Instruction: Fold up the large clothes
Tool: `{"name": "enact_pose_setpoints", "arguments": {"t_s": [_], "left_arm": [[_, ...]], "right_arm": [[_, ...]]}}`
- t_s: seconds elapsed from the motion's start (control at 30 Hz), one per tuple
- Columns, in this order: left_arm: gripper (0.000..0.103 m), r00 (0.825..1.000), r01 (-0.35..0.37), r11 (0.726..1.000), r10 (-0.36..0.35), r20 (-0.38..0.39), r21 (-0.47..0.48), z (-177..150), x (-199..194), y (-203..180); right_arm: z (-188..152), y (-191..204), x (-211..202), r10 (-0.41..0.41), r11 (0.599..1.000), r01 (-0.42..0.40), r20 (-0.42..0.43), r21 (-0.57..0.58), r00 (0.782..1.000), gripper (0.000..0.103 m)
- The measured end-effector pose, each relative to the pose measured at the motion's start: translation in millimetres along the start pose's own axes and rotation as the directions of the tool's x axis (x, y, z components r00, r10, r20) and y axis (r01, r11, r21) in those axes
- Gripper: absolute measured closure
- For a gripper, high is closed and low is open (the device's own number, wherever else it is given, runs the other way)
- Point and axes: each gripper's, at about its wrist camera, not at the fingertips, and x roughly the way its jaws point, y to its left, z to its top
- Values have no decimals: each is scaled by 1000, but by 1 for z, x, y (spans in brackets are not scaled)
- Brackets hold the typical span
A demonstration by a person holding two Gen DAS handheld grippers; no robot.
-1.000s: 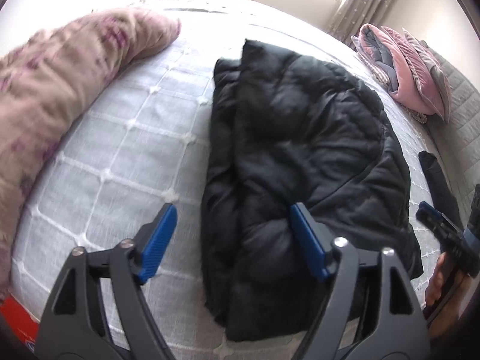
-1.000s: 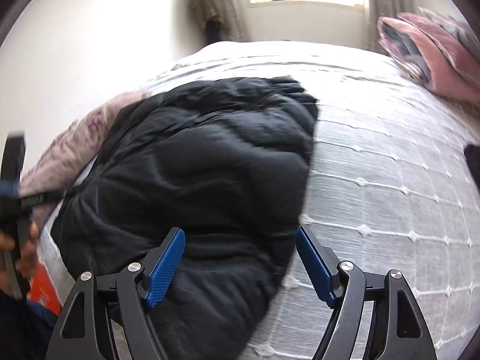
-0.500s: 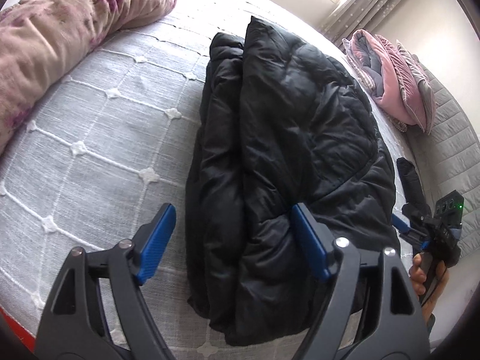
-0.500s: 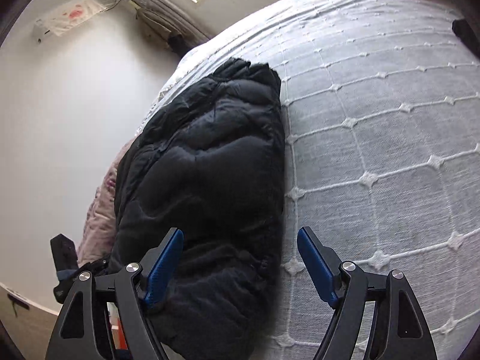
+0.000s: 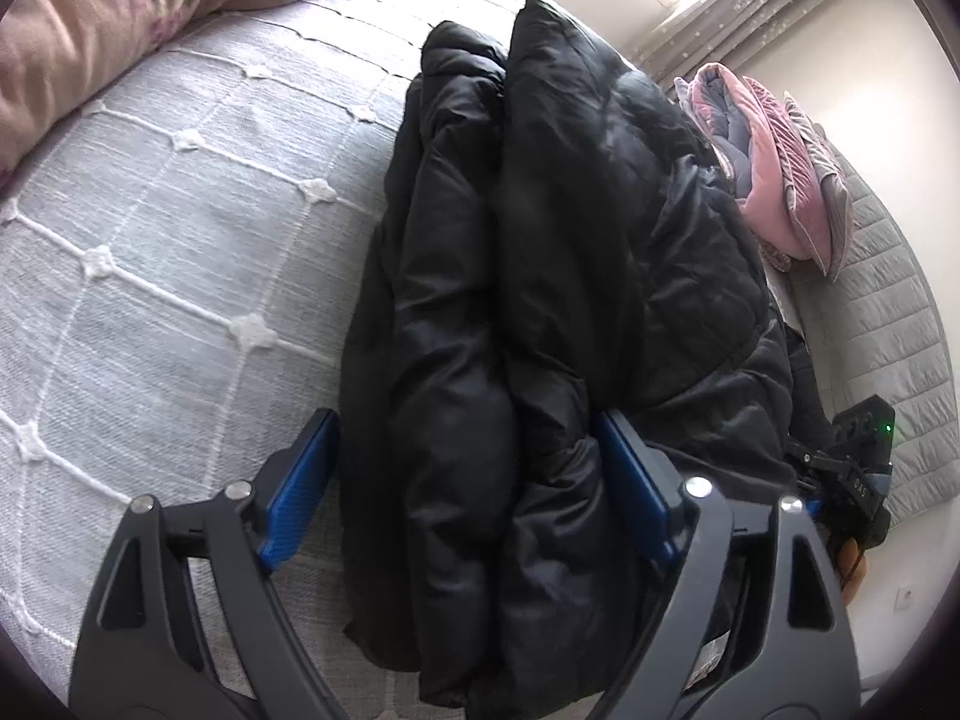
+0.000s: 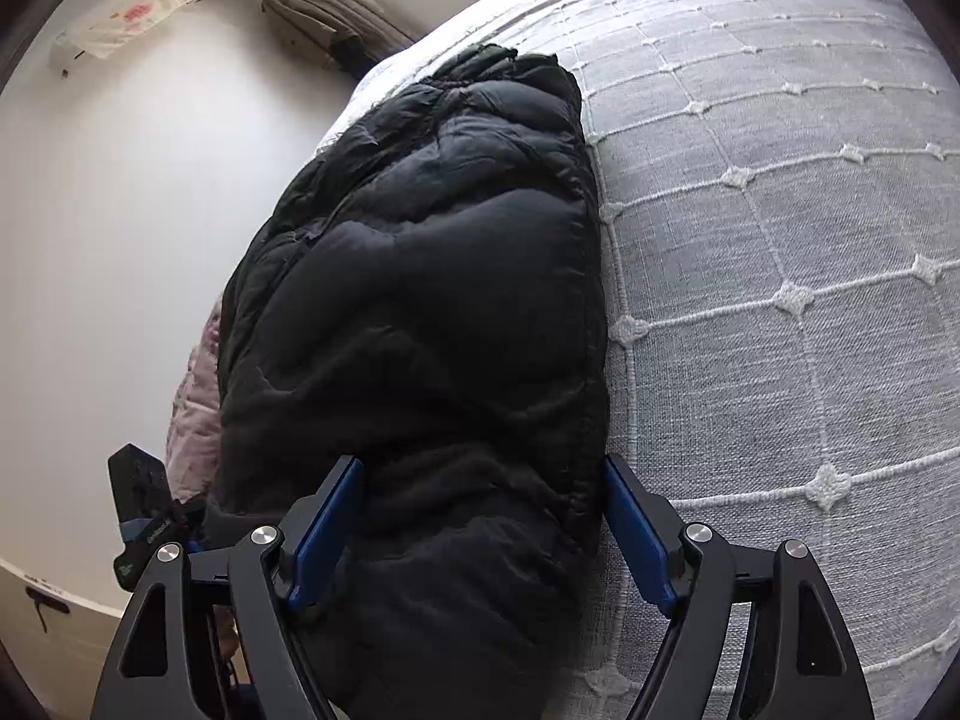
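A folded black puffer jacket lies lengthwise on the bed. The left gripper and right gripper each straddle one near corner, fingers wide apart, not clamped.

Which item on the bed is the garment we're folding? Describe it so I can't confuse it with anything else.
Start from the white quilted bedspread covering the bed. The black puffer jacket lies lengthwise near its middle, folded into a long bundle, with both open grippers straddling its near end. Unlike the floral pink duvet and the pink and grey cushions, it is plain black and puffy.
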Motion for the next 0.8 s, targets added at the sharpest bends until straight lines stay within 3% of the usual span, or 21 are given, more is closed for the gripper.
{"name": "enact_pose_setpoints", "arguments": {"t_s": [0.4,0.67,0.8], "left_arm": [[18,1000,29,1000,-29,0,6,1,1,5],[47,999,26,999,-27,31,41,-1,-3,-3],[55,999,10,999,-13,48,50,-1,-3,-7]], "right_arm": [[2,-5,21,52,996,-50,-15,71,999,17],[1,5,30,21,999,-21,-5,33,1000,18],[1,15,33,2,1000,-2,7,0,1000,23]]}}
